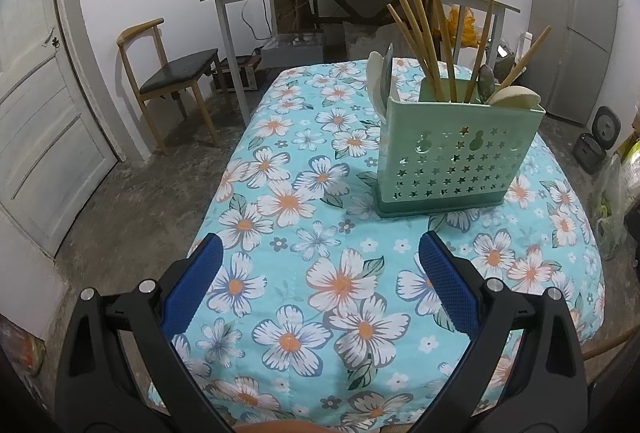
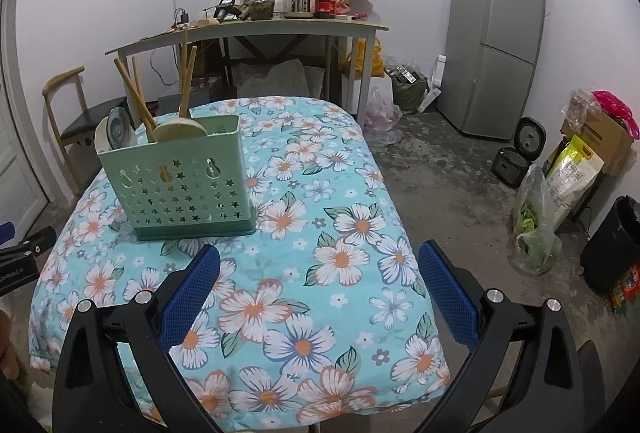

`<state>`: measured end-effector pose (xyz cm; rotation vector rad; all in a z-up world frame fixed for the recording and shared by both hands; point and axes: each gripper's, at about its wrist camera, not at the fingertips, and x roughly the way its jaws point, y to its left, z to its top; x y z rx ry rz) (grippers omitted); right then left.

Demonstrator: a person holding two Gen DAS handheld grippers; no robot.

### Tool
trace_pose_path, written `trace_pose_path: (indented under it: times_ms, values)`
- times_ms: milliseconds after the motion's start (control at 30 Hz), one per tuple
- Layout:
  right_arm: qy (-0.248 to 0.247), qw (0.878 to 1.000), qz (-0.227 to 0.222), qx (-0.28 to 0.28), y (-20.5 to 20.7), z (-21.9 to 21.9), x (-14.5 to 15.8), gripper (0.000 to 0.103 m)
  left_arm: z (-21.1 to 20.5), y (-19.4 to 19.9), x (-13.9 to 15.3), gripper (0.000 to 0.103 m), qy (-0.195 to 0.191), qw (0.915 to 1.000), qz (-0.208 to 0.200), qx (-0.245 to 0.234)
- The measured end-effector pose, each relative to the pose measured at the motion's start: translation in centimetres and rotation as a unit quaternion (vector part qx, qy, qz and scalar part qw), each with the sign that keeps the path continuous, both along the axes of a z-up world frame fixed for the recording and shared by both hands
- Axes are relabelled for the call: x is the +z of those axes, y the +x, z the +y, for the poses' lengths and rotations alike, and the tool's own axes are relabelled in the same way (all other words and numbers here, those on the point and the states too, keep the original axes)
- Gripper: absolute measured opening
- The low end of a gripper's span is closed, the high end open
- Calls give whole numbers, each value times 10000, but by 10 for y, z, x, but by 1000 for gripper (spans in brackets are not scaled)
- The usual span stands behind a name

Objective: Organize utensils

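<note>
- Hovering over the flowered bench (image 1: pixel 320 161), both grippers, left (image 1: pixel 320 257) and right (image 2: pixel 320 257), spread their fingers wide, empty.
- Utensil holder (image 1: pixel 460 153) stands upright ahead, apart from both.

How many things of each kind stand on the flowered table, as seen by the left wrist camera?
Green holder: 1
Wooden sticks: 6
Spoons: 4
Total: 11
</note>
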<state>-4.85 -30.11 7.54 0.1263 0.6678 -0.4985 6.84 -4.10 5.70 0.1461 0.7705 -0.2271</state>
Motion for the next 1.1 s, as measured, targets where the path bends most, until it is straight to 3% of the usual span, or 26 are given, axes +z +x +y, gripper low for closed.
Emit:
trace_pose_path:
  times_ms: [533, 1100]
  values:
    - [-129, 9993, 46, -355, 10, 26, 3, 96, 15, 32, -12, 95, 28, 9984, 237, -505]
    - [-144, 9987, -37, -490, 6, 33, 11, 96, 19, 37, -5, 95, -49, 9969, 136, -774]
